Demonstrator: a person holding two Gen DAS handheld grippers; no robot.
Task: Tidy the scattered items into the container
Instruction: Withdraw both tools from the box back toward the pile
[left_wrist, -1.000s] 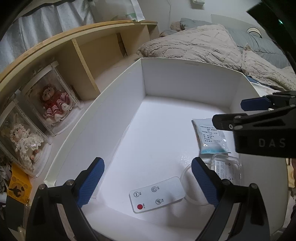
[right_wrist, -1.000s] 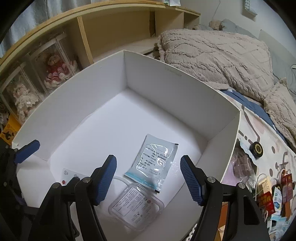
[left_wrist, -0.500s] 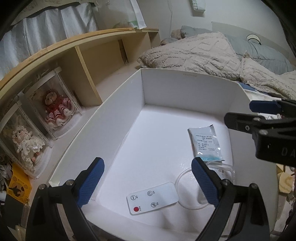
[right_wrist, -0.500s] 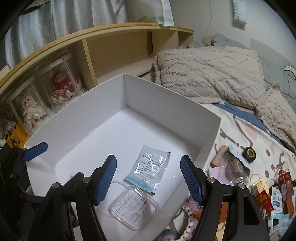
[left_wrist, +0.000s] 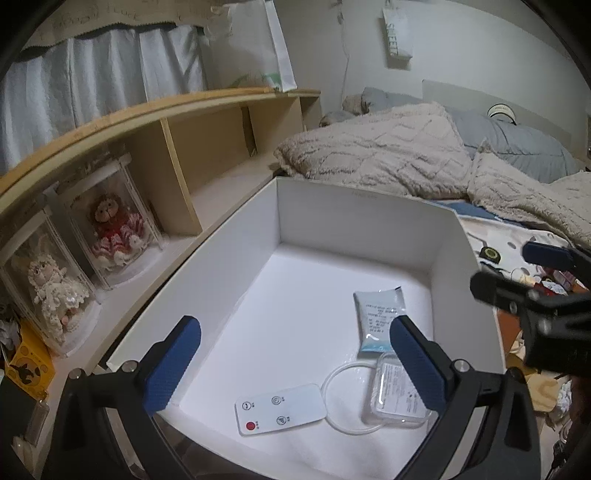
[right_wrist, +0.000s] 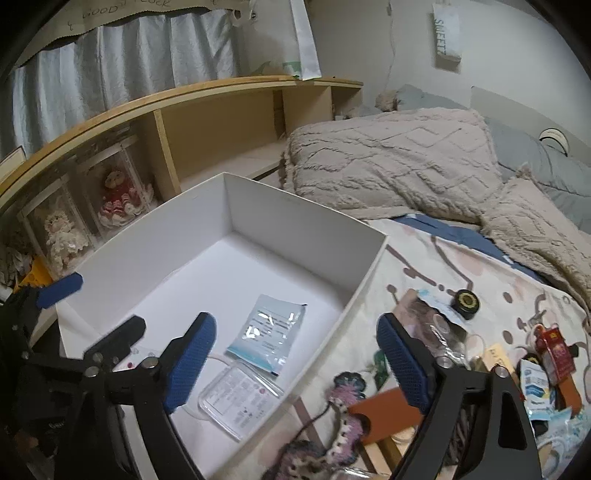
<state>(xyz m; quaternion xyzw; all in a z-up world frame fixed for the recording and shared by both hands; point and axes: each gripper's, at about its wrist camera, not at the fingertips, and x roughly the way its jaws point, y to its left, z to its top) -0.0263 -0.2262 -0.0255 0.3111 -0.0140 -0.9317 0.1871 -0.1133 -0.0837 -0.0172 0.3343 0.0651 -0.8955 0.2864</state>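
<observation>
My left gripper (left_wrist: 295, 362) is over the near end of the box (left_wrist: 354, 206), jaws opening and already spread wide, nothing between the pads. Directly below it on the box floor lies the white remote (left_wrist: 280, 409), flat, red button toward me. Just right of the remote is a clear ring (left_wrist: 347, 398), and touching that ring a clear lidded tub (left_wrist: 397, 397), partly hidden behind my right-hand finger. Beyond the tub a pale blue sachet (left_wrist: 378, 317) lies flat, its near end just beside the tub.

My right gripper (right_wrist: 295, 365) straddles the right wall of the box (right_wrist: 362, 280); its jaws are opening too, wide apart and gripping nothing. Its left finger (right_wrist: 190, 363) hangs above the tub (right_wrist: 240, 398) inside the box, its right finger above the printed bedsheet (right_wrist: 424, 258) outside. On that sheet the scattered items remain: a black round tin (right_wrist: 466, 302), a crocheted piece (right_wrist: 347, 387), an orange card (right_wrist: 384, 413), a red packet (right_wrist: 554, 350) and blue-white sachets (right_wrist: 535, 387) by the right edge.

Beyond the box are a wooden shelf (left_wrist: 192, 147) holding two dolls (left_wrist: 114, 232) in clear cases, and a beige blanket (left_wrist: 380, 155).
</observation>
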